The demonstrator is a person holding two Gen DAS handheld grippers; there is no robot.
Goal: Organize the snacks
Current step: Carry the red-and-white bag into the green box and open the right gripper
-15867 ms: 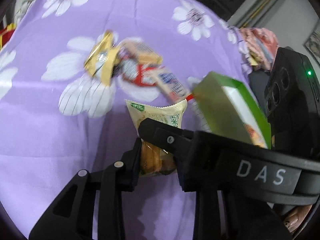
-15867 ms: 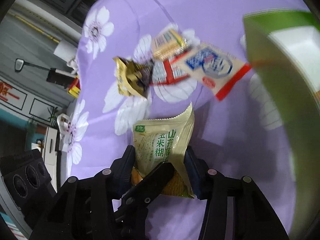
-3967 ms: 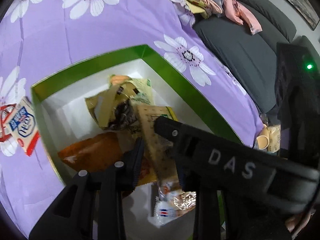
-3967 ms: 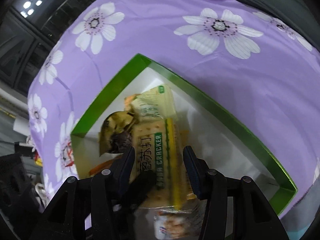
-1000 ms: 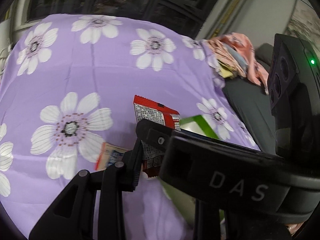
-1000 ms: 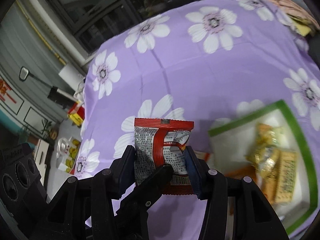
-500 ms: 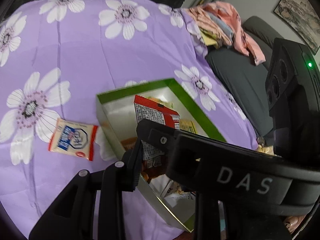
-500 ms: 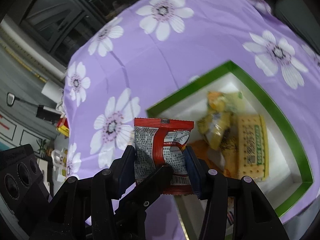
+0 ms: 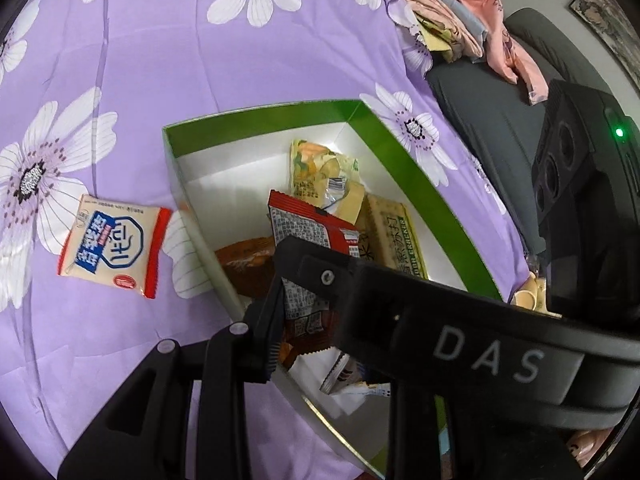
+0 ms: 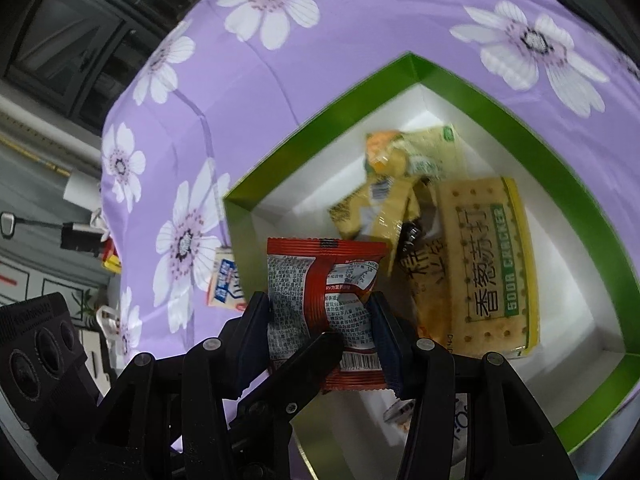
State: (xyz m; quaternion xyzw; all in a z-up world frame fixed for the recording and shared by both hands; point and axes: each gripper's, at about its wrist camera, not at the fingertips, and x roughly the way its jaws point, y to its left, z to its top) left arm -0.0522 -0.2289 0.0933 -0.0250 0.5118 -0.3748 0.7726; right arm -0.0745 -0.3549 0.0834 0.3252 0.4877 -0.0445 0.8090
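Both grippers are shut together on one red and silver snack packet [image 9: 306, 236] [image 10: 328, 292], held upright over the near corner of the green box [image 9: 400, 148] [image 10: 472, 76]. My left gripper [image 9: 308, 292] grips its lower part; my right gripper [image 10: 320, 320] pinches its sides. In the box lie a soda cracker pack [image 10: 488, 264] [image 9: 394, 236], a pale yellow-green packet [image 9: 320, 168] [image 10: 416, 152], a gold wrapper [image 10: 376, 208] and an orange packet [image 9: 248, 260]. A white, blue and red packet [image 9: 112, 246] [image 10: 224, 284] lies on the cloth left of the box.
A purple cloth with white flowers [image 9: 160, 60] [image 10: 360, 32] covers the table. A dark sofa with folded clothes [image 9: 472, 28] stands beyond the right edge. Shelves and clutter [image 10: 52, 240] lie past the left edge.
Both grippers have carried the red packet from above the cloth to over the box and lower toward its inside. The box now fills more of both views.
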